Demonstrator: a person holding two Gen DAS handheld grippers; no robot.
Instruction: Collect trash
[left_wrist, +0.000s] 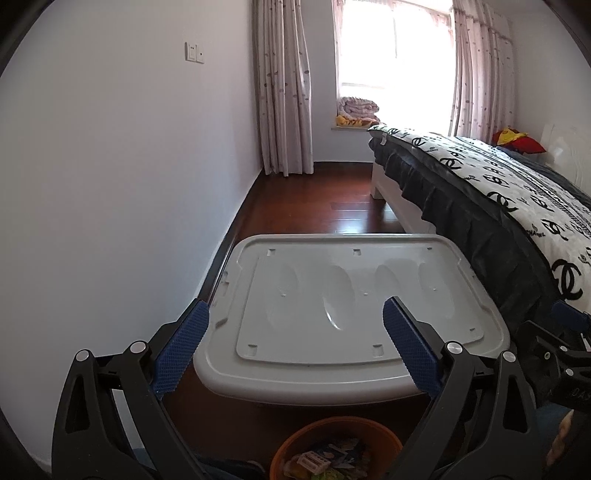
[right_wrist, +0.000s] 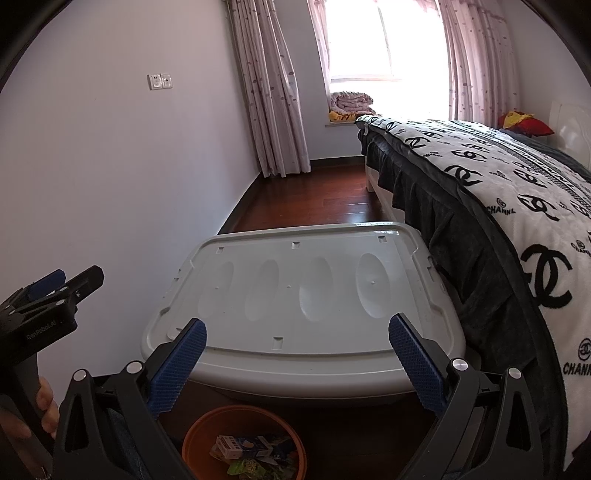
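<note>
From the left wrist, the left hand-held gripper (left_wrist: 295, 332) has its blue-padded fingers spread wide with nothing between them, above a grey storage box lid (left_wrist: 351, 295) on the wooden floor (left_wrist: 325, 206). Below and nearer than the fingers sits an orange bin (left_wrist: 291, 443) holding trash (left_wrist: 325, 461).

From the right wrist, the right hand-held gripper (right_wrist: 297, 349) is likewise spread and empty. The orange bin (right_wrist: 195, 432) with wrappers (right_wrist: 251, 456) lies beneath it, the bed (right_wrist: 498, 206) to its right.
</note>
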